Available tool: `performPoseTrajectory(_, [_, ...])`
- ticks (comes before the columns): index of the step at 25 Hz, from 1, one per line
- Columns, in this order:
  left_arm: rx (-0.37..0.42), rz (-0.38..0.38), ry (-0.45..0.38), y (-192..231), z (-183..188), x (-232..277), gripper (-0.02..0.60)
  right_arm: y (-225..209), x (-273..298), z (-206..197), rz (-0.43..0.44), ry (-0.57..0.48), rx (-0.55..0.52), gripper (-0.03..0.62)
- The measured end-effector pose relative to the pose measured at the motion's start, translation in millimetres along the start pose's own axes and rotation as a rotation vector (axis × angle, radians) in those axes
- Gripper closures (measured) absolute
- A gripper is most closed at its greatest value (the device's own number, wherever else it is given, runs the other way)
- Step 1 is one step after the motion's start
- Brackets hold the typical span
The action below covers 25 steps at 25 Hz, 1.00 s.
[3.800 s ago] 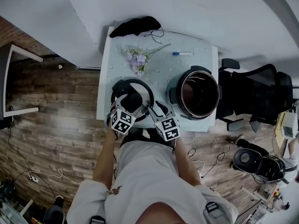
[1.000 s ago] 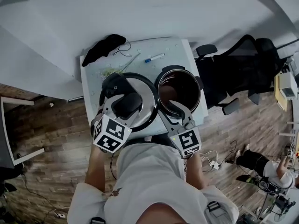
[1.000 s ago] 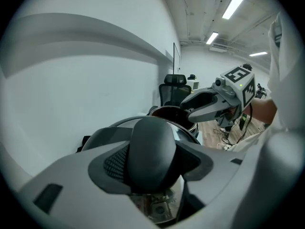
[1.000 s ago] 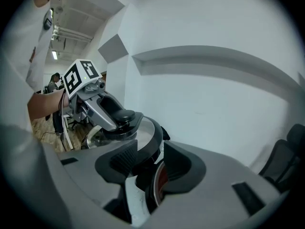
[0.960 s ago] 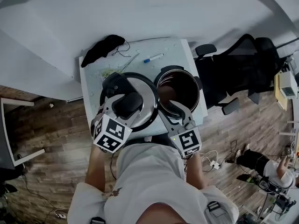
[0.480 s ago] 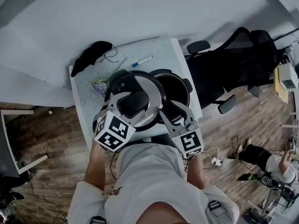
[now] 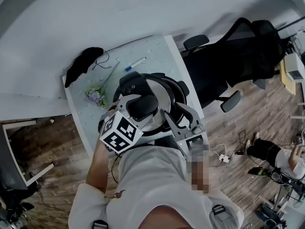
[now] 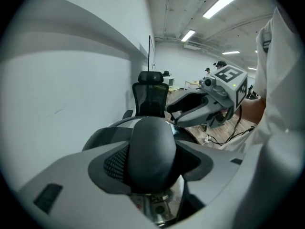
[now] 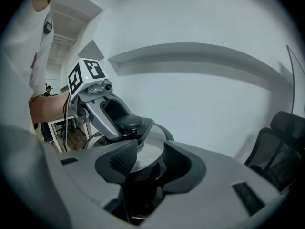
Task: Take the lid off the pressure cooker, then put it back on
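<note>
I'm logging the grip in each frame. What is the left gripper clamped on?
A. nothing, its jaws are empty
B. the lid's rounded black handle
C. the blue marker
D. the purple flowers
B: the left gripper view shows the left gripper with a pad pressed on each side of the rounded black handle of the pressure cooker lid.

lid (image 7: 164, 92) glossy metal, knob (image 7: 142, 107) matt black plastic; floor (image 7: 47, 147) wood planks

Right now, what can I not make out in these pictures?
Inside of the cooker pot: head view, the lid covers it.
Whether lid meets pot: hidden everywhere.
Below the left tongs: left gripper view, the knob blocks it.
Marker cube of the right tongs: head view, mosaic patch.
</note>
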<state>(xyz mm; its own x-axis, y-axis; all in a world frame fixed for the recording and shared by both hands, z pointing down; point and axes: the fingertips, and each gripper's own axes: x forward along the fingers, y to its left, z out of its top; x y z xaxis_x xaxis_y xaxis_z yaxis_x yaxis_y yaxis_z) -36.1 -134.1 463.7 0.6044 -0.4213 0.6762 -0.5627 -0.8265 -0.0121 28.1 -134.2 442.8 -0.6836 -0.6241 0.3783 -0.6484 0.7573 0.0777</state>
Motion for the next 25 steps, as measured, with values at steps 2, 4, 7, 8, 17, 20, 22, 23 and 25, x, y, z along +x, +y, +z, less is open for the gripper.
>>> performPoseTrajectory(2, [0.02, -0.032, 0.008, -2, 6, 10, 0.307, -8, -2, -6, -0.014, 0.009, 0.018, 0.419])
performPoseTrajectory(4, [0.044, -0.068, 0.017, -6, 10, 20, 0.307, -15, -4, -13, -0.029, 0.019, 0.039, 0.419])
performPoseTrajectory(7, [0.085, -0.125, 0.031, -11, 14, 32, 0.307, -23, -7, -18, -0.048, 0.03, 0.056, 0.419])
performPoseTrajectory(8, [0.101, -0.143, 0.037, -13, 15, 36, 0.307, -25, -8, -21, -0.053, 0.033, 0.063, 0.42])
performPoseTrajectory(17, [0.226, -0.279, 0.084, -29, 16, 55, 0.307, -38, -13, -33, -0.092, 0.053, 0.109, 0.419])
performPoseTrajectory(20, [0.248, -0.304, 0.088, -31, 17, 60, 0.307, -43, -15, -37, -0.11, 0.059, 0.117, 0.419])
performPoseTrajectory(22, [0.263, -0.319, 0.088, -32, 17, 63, 0.307, -43, -15, -40, -0.111, 0.062, 0.119, 0.42])
performPoseTrajectory(23, [0.271, -0.326, 0.088, -32, 16, 65, 0.307, -42, -15, -40, -0.106, 0.063, 0.12, 0.419])
performPoseTrajectory(25, [0.283, -0.337, 0.089, -33, 16, 66, 0.307, -39, -14, -40, -0.098, 0.063, 0.12, 0.419])
